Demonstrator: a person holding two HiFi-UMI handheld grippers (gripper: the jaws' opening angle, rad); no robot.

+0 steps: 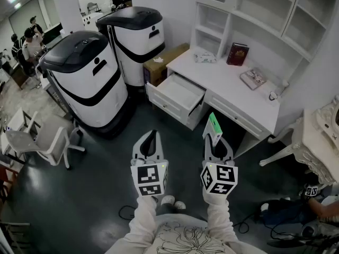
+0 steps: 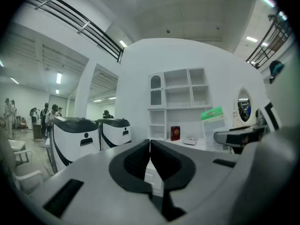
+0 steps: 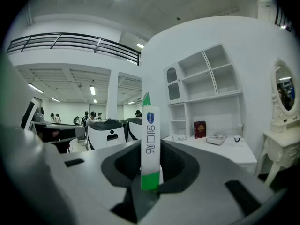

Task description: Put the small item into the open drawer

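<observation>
My right gripper (image 1: 215,139) is shut on a small flat white-and-green packet (image 1: 214,126), which stands upright between its jaws (image 3: 150,146). In the head view it hangs in the air in front of the white desk (image 1: 233,89). The open drawer (image 1: 177,97) juts out from the desk's left end, ahead and left of the packet, and looks empty. My left gripper (image 1: 150,139) hovers beside the right one, with its jaws together and nothing between them (image 2: 150,161). The packet (image 2: 213,125) also shows at the right of the left gripper view.
Two large white-and-black machines (image 1: 87,75) (image 1: 135,36) stand left of the desk, with a cardboard box (image 1: 161,60) between them and the drawer. On the desk lie a red book (image 1: 237,53), a magazine (image 1: 252,78) and a packet (image 1: 204,57). Shelves (image 1: 265,15) rise above it. White chairs (image 1: 37,136) stand at left.
</observation>
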